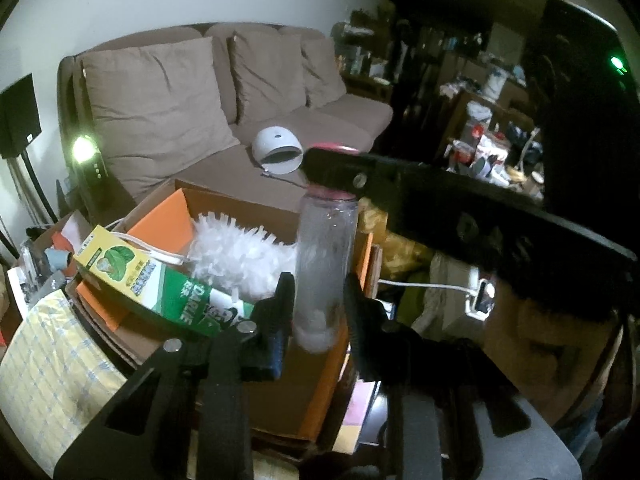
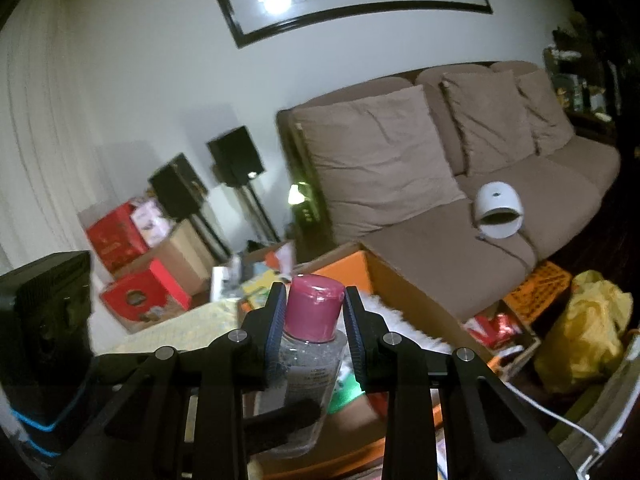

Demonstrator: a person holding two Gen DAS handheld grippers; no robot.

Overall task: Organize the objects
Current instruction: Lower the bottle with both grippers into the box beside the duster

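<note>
Left gripper (image 1: 318, 300) clamps clear bottle (image 1: 326, 256) low on its body, apparently firm; right gripper (image 2: 315, 308) pinches its pink cap (image 2: 314, 306), above cardboard box (image 1: 240, 204).

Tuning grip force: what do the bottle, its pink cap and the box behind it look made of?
Bottle: clear plastic by the look, glossy; you can see through the wall, though glass can't be excluded. Pink cap: opaque smooth plastic with a soft sheen. Box: brown corrugated cardboard, matte, with orange-faced flaps.
</note>
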